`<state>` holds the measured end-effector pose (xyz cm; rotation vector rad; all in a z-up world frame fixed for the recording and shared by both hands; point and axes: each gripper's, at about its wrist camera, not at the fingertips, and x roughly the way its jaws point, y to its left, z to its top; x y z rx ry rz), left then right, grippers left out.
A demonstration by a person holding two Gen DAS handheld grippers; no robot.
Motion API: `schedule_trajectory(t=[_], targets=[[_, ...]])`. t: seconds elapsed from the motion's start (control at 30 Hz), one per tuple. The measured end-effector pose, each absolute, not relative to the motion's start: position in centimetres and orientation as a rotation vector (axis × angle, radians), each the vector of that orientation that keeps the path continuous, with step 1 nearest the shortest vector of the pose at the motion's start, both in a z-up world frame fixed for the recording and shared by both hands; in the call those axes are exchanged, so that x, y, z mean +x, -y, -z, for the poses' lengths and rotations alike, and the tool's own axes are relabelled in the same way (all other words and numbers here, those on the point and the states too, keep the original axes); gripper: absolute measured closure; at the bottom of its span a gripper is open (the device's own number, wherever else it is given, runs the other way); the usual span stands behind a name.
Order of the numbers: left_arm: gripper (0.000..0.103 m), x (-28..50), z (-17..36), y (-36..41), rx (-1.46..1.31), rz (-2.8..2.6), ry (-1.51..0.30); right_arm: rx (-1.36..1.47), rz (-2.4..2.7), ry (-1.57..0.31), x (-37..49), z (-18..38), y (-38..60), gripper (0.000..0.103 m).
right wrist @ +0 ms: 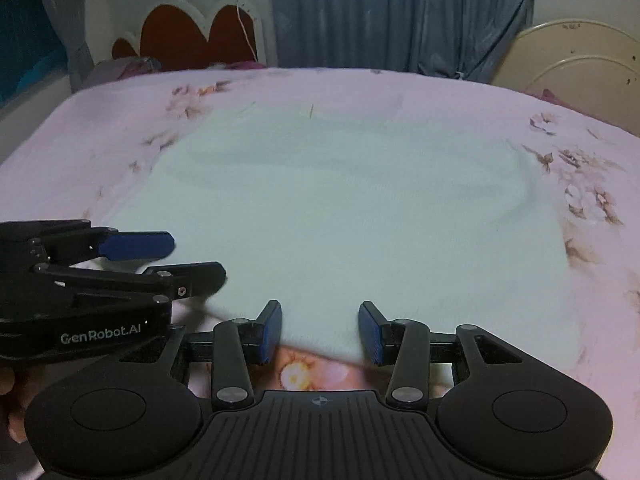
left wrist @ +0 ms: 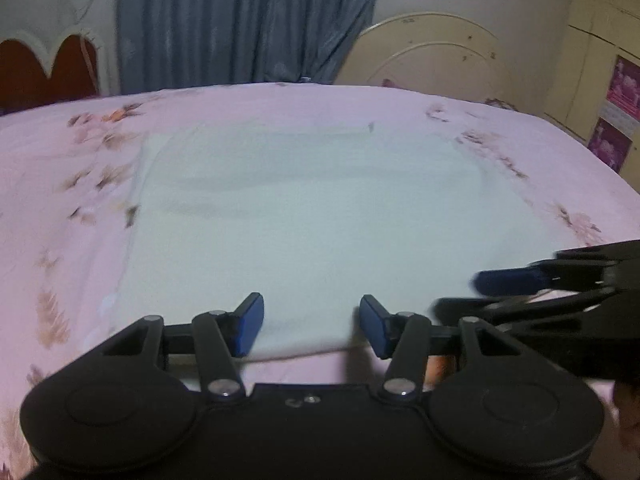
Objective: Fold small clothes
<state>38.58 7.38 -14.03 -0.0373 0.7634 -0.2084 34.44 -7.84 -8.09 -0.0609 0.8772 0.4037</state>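
right up front in the left wrist view, the left gripper has its jaws spread wide, blue pads sitting either side of the near hem of a pale mint cloth, nothing pinched between them. same deal in the right wrist view: the right gripper is gaping open over that same near edge, with a bit of flowery print showing just under the hem. each gripper pokes into the other's view from the side, the right one at the right edge, the left one at the left edge, both low over the near corners of the cloth. can't honestly tell if the pads are touching the fabric or just above it, it's blurry down there.

the cloth itself lies spread flat on a pink floral bedsheet, pretty much centered on the bed, a few soft wrinkles across the middle. past the far edge of the bed there's a red headboard with scalloped cream trim, blue-grey curtains, and a cream round-topped panel off to the right.
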Motion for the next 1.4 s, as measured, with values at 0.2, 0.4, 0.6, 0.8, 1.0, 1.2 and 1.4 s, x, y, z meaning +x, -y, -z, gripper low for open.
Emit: schedule_trajectory(t=[0.2, 0.4, 0.6, 0.8, 1.0, 1.2, 1.4], targets=[[0.052, 37.2, 14.3, -11.3, -0.06, 0.114, -0.75, -0.043, -0.144, -0.87, 34.0, 7.8, 15.0, 0.065], [0.054, 36.7, 13.3, -11.1, -0.069, 0.092, -0.734, 0.032, -0.14, -0.867, 33.6, 6.8, 17.9, 0.088], [0.055, 36.6, 13.6, -11.4, -0.061, 0.057, -0.764, -0.012, -0.146, -0.9, 33.6, 7.4, 17.6, 0.089], [0.056, 36.4, 13.9, -11.8, -0.074, 0.046, -0.777, -0.036, -0.166, -0.917, 33.1, 7.2, 17.3, 0.089], [0.055, 35.7, 13.7, -11.7, -0.07, 0.034, -0.794, -0.036, -0.183, -0.886, 32.0, 6.6, 17.2, 0.089], [0.053, 34.4, 13.3, -11.8, -0.074, 0.011, -0.8, 0.018, -0.203, -0.867, 31.4, 6.1, 18.2, 0.088], [0.053, 33.4, 12.9, -11.9, -0.206, -0.018, -0.78, 0.053, -0.233, -0.839, 30.5, 4.7, 18.0, 0.088]])
